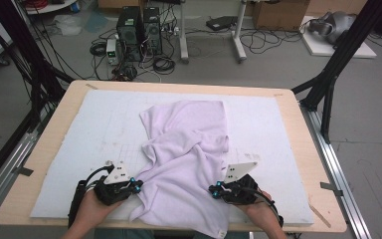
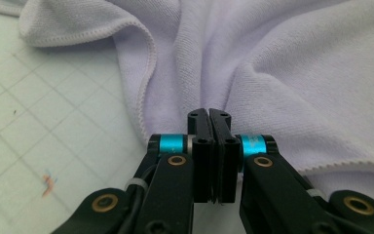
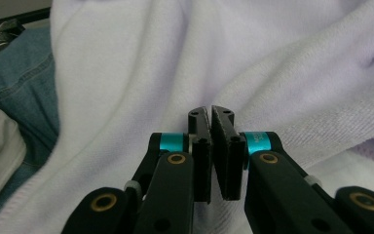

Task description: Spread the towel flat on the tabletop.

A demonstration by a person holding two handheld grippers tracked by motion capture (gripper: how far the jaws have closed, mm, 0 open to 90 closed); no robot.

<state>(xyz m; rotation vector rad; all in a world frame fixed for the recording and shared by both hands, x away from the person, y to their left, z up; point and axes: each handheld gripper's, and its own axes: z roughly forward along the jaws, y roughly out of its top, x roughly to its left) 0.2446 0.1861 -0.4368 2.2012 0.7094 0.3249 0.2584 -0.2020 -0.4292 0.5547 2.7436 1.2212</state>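
- Crumpled lilac towel (image 1: 186,159) lies centre frame on the white-matted worktop (image 1: 69,144), its lower edge overhanging.
- Left tool (image 1: 138,186), lower left, is closed at the towel's edge.
- Right tool (image 1: 212,189), lower right, likewise closed.

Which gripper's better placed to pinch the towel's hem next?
Left, probably: the left gripper, shut, has the towel hem right beside its tips. The right gripper, also shut, faces plain cloth.

One lilac towel (image 1: 189,164), one white mat (image 1: 94,134), two computer towers (image 1: 139,32)
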